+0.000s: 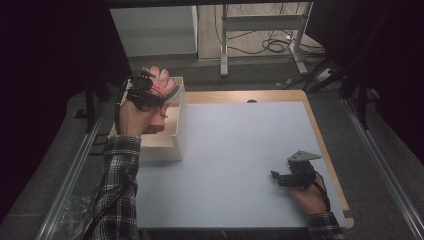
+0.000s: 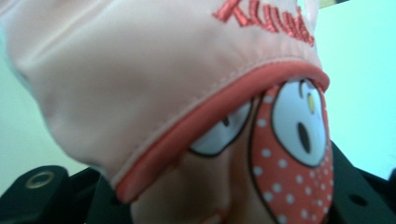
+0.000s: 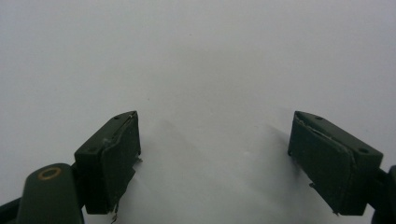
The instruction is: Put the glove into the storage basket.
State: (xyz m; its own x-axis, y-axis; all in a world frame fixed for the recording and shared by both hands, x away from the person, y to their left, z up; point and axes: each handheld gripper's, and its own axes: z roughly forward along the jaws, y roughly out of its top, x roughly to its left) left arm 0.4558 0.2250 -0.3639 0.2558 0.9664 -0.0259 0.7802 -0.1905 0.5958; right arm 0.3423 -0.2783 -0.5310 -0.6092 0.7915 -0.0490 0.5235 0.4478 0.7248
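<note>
Gripping a pink cloth [image 2: 140,79] with blurred red stitching, perhaps "Kuu", left tongs [image 1: 150,90] clench; right tongs [image 3: 215,158] gape.

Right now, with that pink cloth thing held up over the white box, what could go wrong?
1. The left tool grips the pink cloth by one part, and the rest hangs loose, so it might catch on the box wall and drape over it instead of dropping inside.
2. The left tool's own camera is mostly covered by the cloth, so aiming from it would be hard.
3. The right tool rests open and far off, too distant to help quickly.
</note>
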